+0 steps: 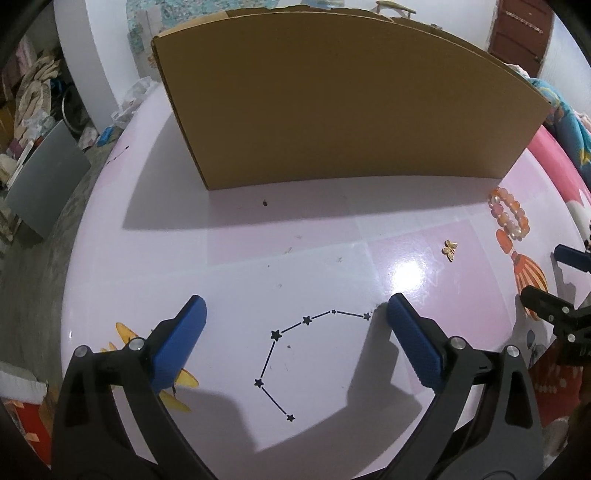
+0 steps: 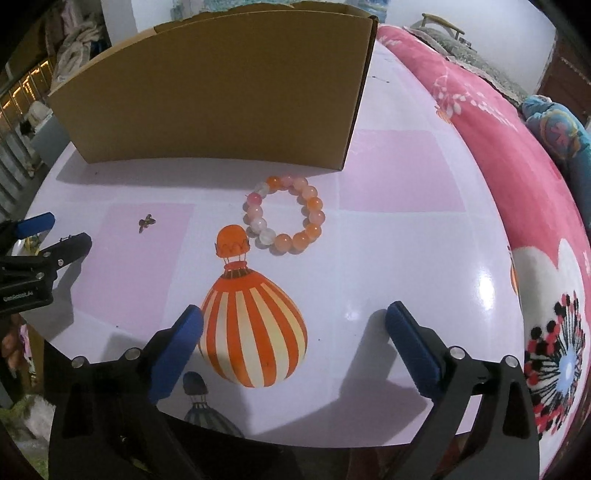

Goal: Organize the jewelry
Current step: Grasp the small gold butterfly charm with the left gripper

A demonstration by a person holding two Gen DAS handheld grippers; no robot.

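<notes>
Reading "GenRobot.AI", left claw point(image 2: 55, 229) body

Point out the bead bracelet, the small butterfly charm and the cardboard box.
bead bracelet point(image 2: 312, 230): right wrist view, an orange bead on its right side.
butterfly charm point(image 2: 146, 222): right wrist view, its middle.
cardboard box point(image 1: 347, 110): left wrist view, its near wall.

1. We saw a glossy pink table point(image 1: 147, 229) below the claws, with printed balloons and stars.
2. Right of them lay a pink floral blanket point(image 2: 517, 177).
3. Far ahead stood a white wall point(image 1: 85, 55) and brown door point(image 1: 517, 33).
</notes>
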